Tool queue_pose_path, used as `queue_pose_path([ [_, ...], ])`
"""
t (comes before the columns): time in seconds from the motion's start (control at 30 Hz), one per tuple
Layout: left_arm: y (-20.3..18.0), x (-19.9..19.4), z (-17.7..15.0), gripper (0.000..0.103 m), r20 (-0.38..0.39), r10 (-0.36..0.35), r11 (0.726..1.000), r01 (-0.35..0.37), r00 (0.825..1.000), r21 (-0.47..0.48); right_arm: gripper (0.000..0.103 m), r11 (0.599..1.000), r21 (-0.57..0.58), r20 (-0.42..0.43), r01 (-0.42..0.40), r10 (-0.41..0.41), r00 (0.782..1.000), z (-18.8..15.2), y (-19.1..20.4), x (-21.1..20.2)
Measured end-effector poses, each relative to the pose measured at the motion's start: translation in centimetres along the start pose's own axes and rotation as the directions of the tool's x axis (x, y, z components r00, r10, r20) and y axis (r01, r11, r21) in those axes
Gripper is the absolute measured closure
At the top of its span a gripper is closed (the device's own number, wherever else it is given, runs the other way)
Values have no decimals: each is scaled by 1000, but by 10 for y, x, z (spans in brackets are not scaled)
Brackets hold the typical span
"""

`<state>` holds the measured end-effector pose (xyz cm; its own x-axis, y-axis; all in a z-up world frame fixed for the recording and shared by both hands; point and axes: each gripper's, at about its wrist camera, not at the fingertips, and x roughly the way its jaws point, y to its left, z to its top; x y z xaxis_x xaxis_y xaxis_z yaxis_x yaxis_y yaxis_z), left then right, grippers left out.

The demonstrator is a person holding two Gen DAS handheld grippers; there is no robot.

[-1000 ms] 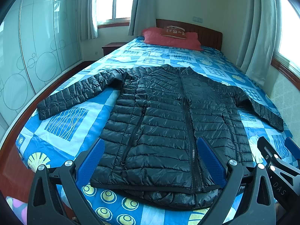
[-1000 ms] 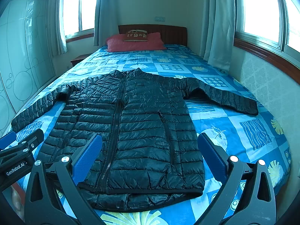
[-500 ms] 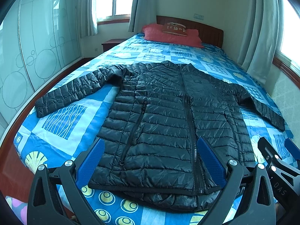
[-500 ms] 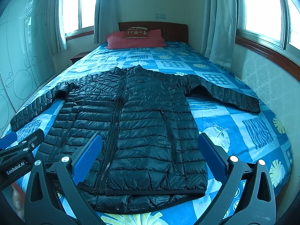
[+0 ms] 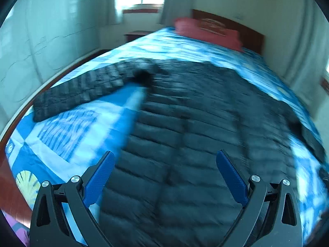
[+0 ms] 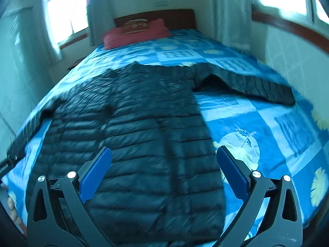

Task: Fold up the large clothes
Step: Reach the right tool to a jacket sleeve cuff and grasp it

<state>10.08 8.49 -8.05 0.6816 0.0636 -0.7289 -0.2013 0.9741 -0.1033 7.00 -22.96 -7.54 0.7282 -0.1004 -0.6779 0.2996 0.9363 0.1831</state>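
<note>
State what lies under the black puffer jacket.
The black puffer jacket lies spread on the blue patterned bedspread, which shows all around it. The bedspread beneath the jacket is covered, so anything else there is hidden.

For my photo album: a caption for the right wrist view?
Open right gripper above a black puffer jacket spread flat on a blue bedspread.

A black quilted puffer jacket [image 5: 185, 135] lies flat and face up on the bed, spread open to its full width, zipped down the middle. Its hem end is nearest, running under and between the spread jaws of both tools, while the collar [image 6: 144, 64] points away from them. One sleeve [image 5: 82, 90] stretches out ahead of the left jaw in the left wrist view; the other sleeve [image 6: 253, 84] reaches out well beyond the right jaw in the right wrist view. Both views are blurred, so fine stitching is unclear.
</note>
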Motion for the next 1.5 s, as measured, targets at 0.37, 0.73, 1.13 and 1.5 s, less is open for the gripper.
queue_pose_path([
  [0.37, 143, 107, 3, 5, -185, 237, 920, -281, 954, -273, 26, 876, 482, 20, 31, -47, 999, 44, -214, 88],
  [0.73, 145, 120, 15, 5, -149, 359, 901, -384, 921, -201, 26, 664, 745, 172, -72, -87, 981, 73, -351, 142],
  [1.13, 141, 124, 13, 4, -139, 388, 892, -409, 911, -192, 95, 640, 766, 198, -59, -148, 969, 89, -394, 171],
  [1.5, 142, 125, 12, 4, -132, 380, 893, -400, 916, -204, 98, 856, 515, 304, -51, -127, 944, 139, -278, 123],
])
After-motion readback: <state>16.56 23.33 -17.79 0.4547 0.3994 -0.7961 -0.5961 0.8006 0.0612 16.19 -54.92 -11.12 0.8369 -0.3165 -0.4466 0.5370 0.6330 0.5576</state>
